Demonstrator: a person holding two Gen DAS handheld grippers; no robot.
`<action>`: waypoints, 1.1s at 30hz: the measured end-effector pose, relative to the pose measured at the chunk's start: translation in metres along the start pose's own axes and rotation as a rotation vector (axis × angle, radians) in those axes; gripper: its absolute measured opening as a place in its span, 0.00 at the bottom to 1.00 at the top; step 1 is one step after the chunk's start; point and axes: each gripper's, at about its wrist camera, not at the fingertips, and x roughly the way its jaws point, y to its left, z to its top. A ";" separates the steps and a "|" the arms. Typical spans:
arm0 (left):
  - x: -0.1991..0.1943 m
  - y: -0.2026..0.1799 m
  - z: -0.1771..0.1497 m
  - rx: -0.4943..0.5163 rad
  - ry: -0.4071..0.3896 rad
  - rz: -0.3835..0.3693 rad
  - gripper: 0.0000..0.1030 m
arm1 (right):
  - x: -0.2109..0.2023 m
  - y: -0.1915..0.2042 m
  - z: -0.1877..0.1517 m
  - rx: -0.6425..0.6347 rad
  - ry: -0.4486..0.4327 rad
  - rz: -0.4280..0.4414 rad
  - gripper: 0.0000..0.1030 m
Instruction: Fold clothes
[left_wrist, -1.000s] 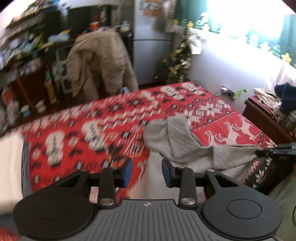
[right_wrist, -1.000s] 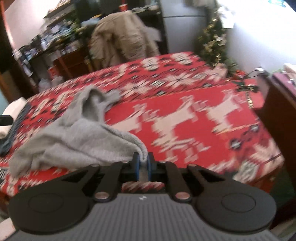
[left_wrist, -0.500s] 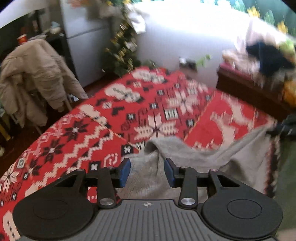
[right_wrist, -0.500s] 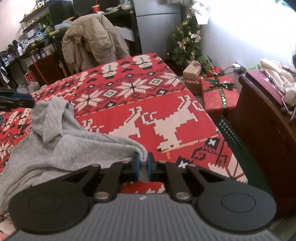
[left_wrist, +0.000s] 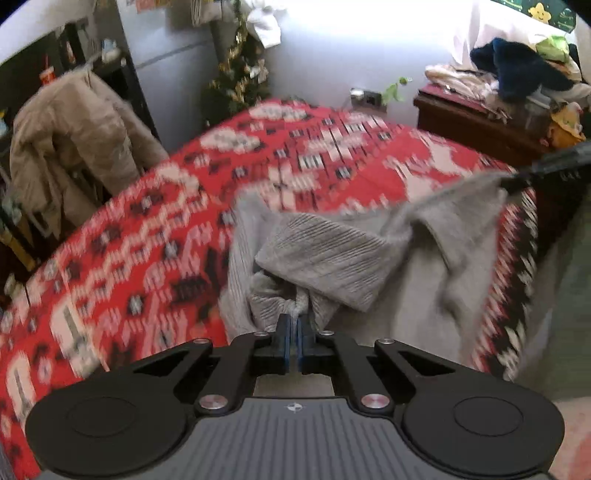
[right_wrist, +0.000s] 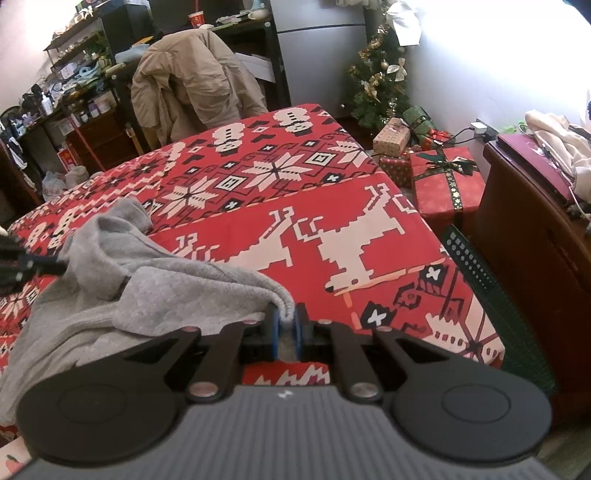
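1. Nearest in the left wrist view, the left gripper (left_wrist: 294, 325) has its jaws pinched together on a bunched fold of the grey sweater (left_wrist: 332, 258); cloth rises straight out from between the blue pads, so this hand has a grip on it.
2. In the right wrist view the right gripper (right_wrist: 287, 325) is likewise clamped on a rolled hem of the grey sweater (right_wrist: 147, 291), which trails away to the left of its jaws.
3. The garment therefore hangs between the two grips as a crumpled, unspread heap on the near part of the bed, over the red patterned blanket (right_wrist: 332, 221). From the left jaws it runs ahead and off to the right; a ribbed cuff or band (left_wrist: 325, 258) lies folded just beyond them.
4. Its long axis seems to run roughly from one gripper to the other, so drawing the hands apart would likely be what flattens it; both hands already hold it, neither being nearer.
5. Past the sweater the blanket lies bare toward the far edge of the bed, giving room to lay it out.
6. Farthest off stand a beige jacket (right_wrist: 192, 74) over a chair and a small Christmas tree (right_wrist: 380, 81).
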 end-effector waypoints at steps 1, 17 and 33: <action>0.000 -0.003 -0.006 -0.006 0.013 -0.003 0.04 | -0.001 0.000 -0.002 -0.002 0.002 0.002 0.08; -0.002 0.030 0.057 0.034 -0.072 -0.150 0.05 | -0.004 -0.007 -0.020 0.018 0.029 0.015 0.09; 0.061 0.040 0.070 0.198 0.086 -0.281 0.04 | 0.003 -0.014 -0.022 0.042 0.052 0.041 0.09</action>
